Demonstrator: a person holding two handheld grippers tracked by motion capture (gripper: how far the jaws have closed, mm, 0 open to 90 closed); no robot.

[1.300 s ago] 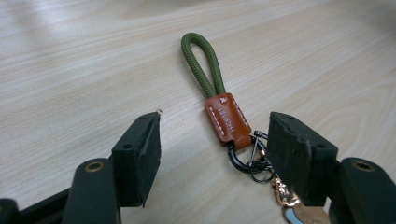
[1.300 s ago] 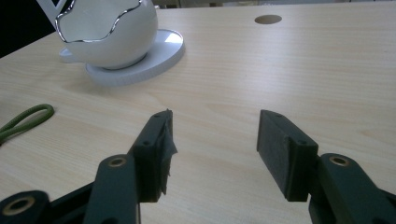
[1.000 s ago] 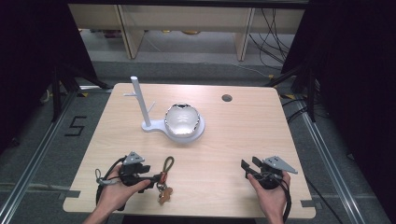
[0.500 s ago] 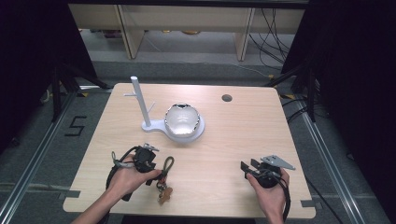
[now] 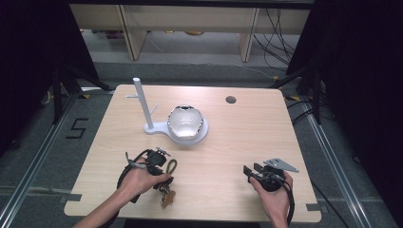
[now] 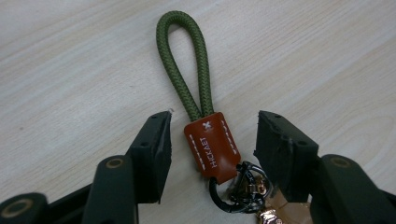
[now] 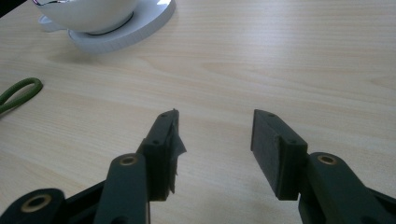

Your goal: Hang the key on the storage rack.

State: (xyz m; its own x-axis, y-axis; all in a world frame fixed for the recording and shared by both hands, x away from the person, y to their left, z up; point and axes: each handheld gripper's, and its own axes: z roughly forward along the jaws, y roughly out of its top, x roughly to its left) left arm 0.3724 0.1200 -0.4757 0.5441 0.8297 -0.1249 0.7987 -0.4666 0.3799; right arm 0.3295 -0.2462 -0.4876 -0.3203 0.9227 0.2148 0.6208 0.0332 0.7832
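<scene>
A key ring lies on the table near its front left: an olive-green rope loop (image 6: 184,60), a brown stitched leather tag (image 6: 210,147), and a dark metal ring with keys (image 6: 240,196). My left gripper (image 6: 215,126) straddles the tag. Its jaws have just been closing, but a gap remains on each side and the pads do not touch the tag. From above, the left gripper (image 5: 160,167) sits over the key ring (image 5: 167,187). My right gripper (image 5: 250,170) rests near the front right, open (image 7: 215,123), with bare wood between its pads.
A white stand (image 5: 142,107) with an upright post and side pegs rises at the table's middle left. Its round base holds a shiny bowl (image 5: 185,121). A cable hole (image 5: 231,99) lies at the back right. The bowl (image 7: 88,11) and rope loop (image 7: 18,93) appear far off in the right gripper view.
My left gripper has slid to the right across the table onto the key ring, and its jaws have narrowed around the tag. The right gripper has stayed where it was.
</scene>
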